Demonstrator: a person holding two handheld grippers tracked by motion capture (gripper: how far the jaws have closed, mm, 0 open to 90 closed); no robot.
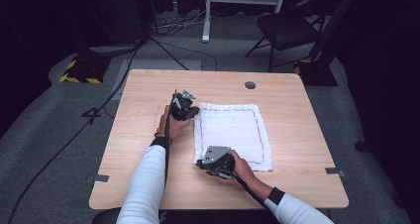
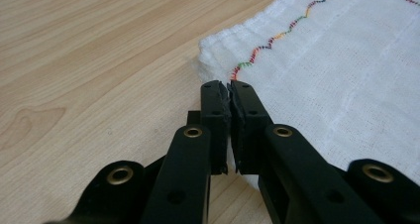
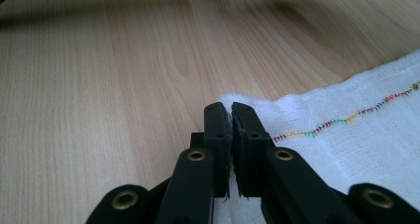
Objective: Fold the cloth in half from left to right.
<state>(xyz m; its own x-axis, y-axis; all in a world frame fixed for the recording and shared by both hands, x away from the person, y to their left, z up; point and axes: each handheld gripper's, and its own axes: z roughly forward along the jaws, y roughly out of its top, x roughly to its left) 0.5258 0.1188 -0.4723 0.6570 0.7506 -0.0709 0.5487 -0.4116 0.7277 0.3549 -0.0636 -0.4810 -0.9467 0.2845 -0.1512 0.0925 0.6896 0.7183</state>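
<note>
A white cloth (image 1: 233, 135) with a multicoloured zigzag stitched border lies flat on the wooden table (image 1: 148, 92). My left gripper (image 1: 190, 112) is at the cloth's far left corner. In the left gripper view its jaws (image 2: 229, 85) are shut, with the cloth (image 2: 337, 70) pinched by its edge between the pads. My right gripper (image 1: 200, 162) is at the near left corner. The right gripper view has its jaws (image 3: 230, 107) shut on the cloth (image 3: 356, 140) at that corner, a sliver of white fabric between the pads.
A round cable hole (image 1: 250, 84) sits near the table's far edge. Grey tape tabs (image 1: 100, 178) mark the near side edges. A black chair (image 1: 287, 28) and cables (image 1: 99, 110) are on the carpet beyond the table. Bare wood lies left of the cloth.
</note>
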